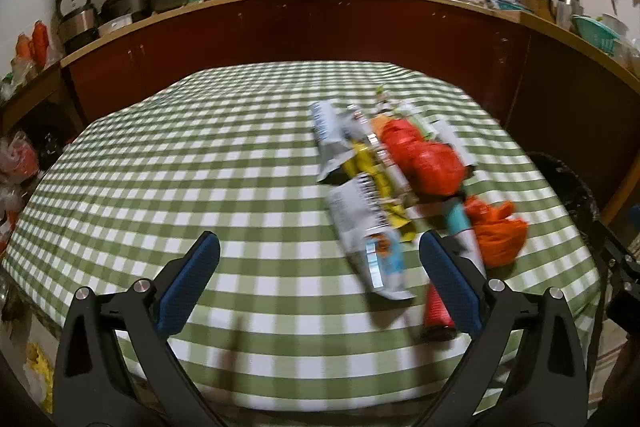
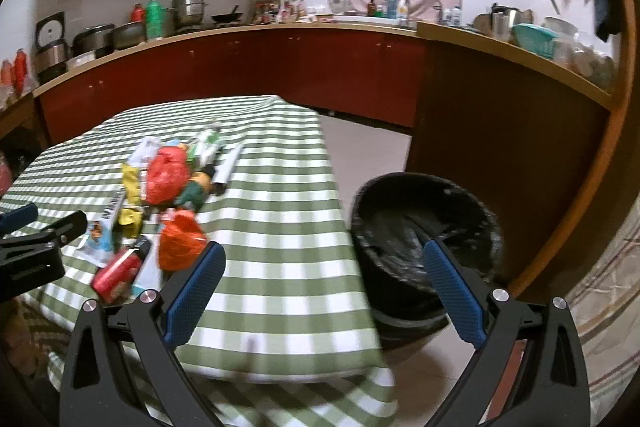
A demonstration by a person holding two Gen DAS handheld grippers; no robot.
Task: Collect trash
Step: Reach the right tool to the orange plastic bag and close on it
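A heap of trash [image 1: 394, 183] lies on the green-checked table [image 1: 200, 167]: silver snack wrappers [image 1: 360, 227], a yellow wrapper, a red plastic bag [image 1: 424, 155], an orange bag [image 1: 500, 231] and a red can [image 1: 438, 311]. My left gripper [image 1: 318, 247] is open, just short of the heap, with its right finger beside the can. My right gripper [image 2: 324, 255] hangs open over the table's right edge, empty. The same heap [image 2: 160, 195] lies to its left, the red can [image 2: 118, 273] nearest. A black bin [image 2: 424, 235] with a dark liner stands on the floor right of the table.
Dark red cabinets with a wooden counter [image 2: 280, 27] wrap the back and right, crowded with pots and bottles. A tiled floor strip [image 2: 360, 143] runs between table and cabinets. Plastic bags [image 1: 20, 163] pile up at the far left. The left gripper [image 2: 28, 239] shows in the right wrist view.
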